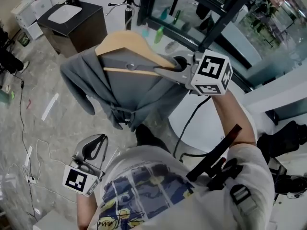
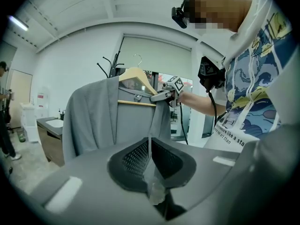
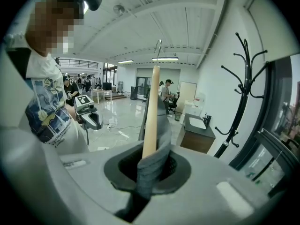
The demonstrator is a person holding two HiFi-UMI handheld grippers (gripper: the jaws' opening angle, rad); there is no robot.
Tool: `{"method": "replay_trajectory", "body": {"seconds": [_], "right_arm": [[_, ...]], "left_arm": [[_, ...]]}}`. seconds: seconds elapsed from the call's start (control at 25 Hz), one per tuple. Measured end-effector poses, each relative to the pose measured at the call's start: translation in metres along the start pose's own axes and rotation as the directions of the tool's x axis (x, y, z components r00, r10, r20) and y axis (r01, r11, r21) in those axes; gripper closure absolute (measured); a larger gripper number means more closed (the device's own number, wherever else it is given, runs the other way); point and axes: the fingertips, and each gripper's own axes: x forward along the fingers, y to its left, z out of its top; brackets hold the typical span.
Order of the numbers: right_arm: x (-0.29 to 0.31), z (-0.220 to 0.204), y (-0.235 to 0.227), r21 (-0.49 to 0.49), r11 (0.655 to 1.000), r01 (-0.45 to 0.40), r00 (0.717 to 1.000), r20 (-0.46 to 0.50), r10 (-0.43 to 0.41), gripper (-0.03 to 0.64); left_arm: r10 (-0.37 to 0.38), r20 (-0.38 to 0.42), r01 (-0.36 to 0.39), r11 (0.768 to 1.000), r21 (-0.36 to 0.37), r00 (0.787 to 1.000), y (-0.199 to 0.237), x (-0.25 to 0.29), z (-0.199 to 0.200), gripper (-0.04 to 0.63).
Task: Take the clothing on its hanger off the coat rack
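Note:
A wooden hanger (image 1: pixel 127 40) carries a grey garment (image 1: pixel 129 90) that droops below it. My right gripper (image 1: pixel 162 72) is shut on the hanger's right end, with grey cloth pinched in alongside the wood (image 3: pixel 151 161). The hanger's metal hook (image 3: pixel 158 48) is in open air, apart from the black coat rack (image 3: pixel 243 93), whose pole (image 1: pixel 128 4) rises behind the hanger. My left gripper (image 1: pixel 100 140) hangs low at the left, shut and with nothing in it (image 2: pixel 150 142). It points at the garment (image 2: pixel 93 121) from a distance.
A dark cabinet with a white sink (image 1: pixel 72 20) stands at the back left. A black-framed glass partition (image 1: pixel 201 13) runs behind the rack. Cables (image 1: pixel 29 162) lie on the tiled floor. A white round surface (image 1: pixel 201 123) is below the right arm. People stand far off (image 3: pixel 165 90).

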Motion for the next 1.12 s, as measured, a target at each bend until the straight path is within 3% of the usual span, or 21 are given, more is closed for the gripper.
{"method": "replay_trajectory", "body": {"seconds": [0.44, 1.12], "right_arm": [[0.006, -0.005, 0.050, -0.025, 1.000, -0.002, 1.000, -0.004, 0.002, 0.607], [0.016, -0.014, 0.051, 0.014, 0.999, -0.030, 0.999, -0.011, 0.030, 0.606]], "left_arm": [[-0.025, 0.022, 0.025, 1.000, 0.009, 0.999, -0.001, -0.007, -0.008, 0.571], [-0.036, 0.015, 0.036, 0.999, -0.013, 0.999, 0.008, 0.006, 0.008, 0.571]]}}
